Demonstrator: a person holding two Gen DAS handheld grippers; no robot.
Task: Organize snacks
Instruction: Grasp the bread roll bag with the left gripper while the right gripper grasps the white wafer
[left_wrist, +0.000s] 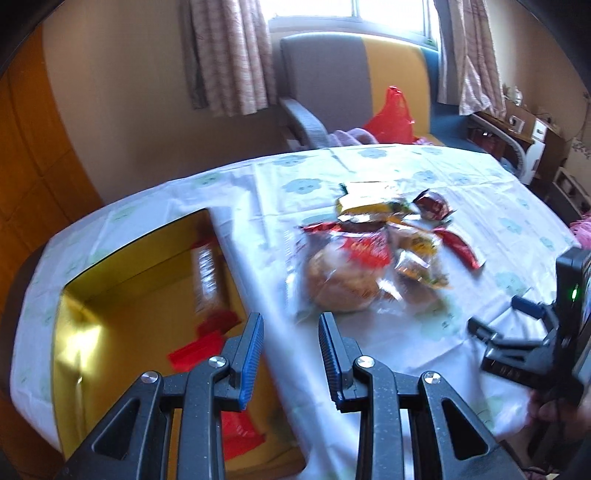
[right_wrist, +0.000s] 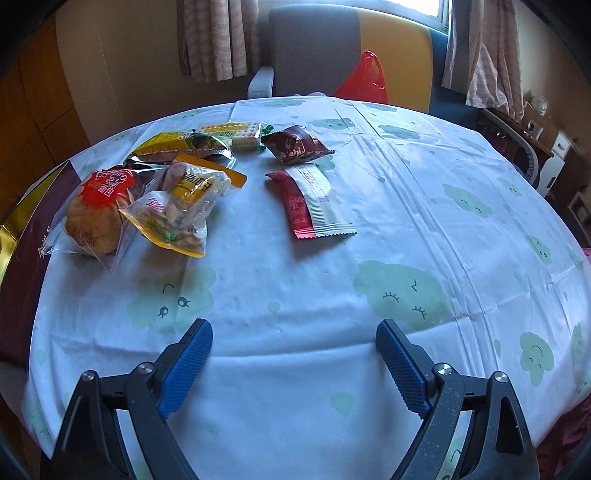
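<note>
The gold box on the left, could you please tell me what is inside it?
Inside the gold box lie red packets and a brownish one; the left gripper's fingers hide the near corner.

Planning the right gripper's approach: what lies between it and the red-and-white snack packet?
Only bare tablecloth between the right gripper and the red-and-white packet, in the right wrist view.

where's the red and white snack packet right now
In the right wrist view the red and white packet lies flat on the tablecloth, alone just right of the snack pile, with the dark red packet behind it.
</note>
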